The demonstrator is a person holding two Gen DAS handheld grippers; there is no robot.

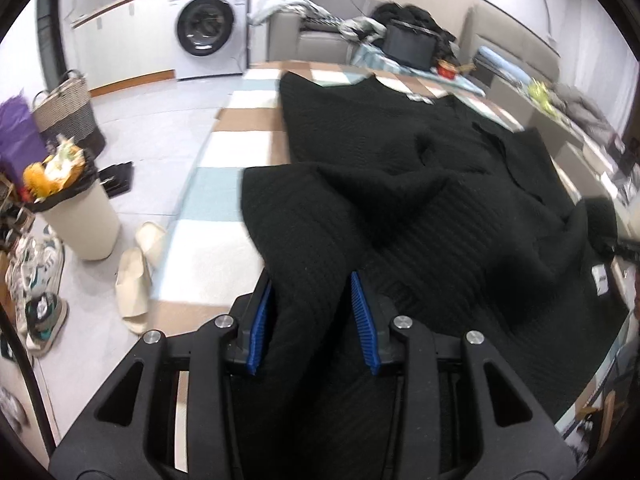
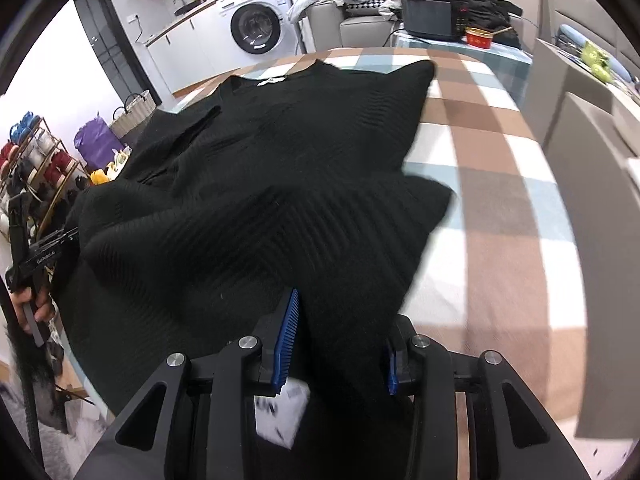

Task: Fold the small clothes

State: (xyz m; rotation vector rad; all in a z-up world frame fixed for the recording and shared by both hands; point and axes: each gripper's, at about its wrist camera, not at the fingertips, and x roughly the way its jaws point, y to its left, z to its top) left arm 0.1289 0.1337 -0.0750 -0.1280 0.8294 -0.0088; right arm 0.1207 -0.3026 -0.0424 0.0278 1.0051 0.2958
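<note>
Working from the biggest thing down: the checked brown, white and pale-blue tabletop [image 2: 500, 184] carries a black ribbed knit sweater [image 1: 400, 184] spread across most of it, collar toward 12 o'clock and hem toward me at 6 o'clock. I judge the knit soft, thick and fairly heavy; it will sag and drag instead of sliding, so corners of the hem are the sensible places to take hold. My left gripper [image 1: 312, 320] has its blue-padded jaws standing apart with a bunched fold of hem between them; I cannot tell whether they truly pinch it. My right gripper [image 2: 340, 340] looks the same, jaws apart around a lifted fold, a white care tag [image 2: 280, 412] hanging below.

Off the tabletop at 9 o'clock, a cream round bin [image 1: 80, 216] is stuffed with yellow and white rubbish, and a woven handled basket [image 1: 66, 108] stands beyond it, contents hidden.
</note>
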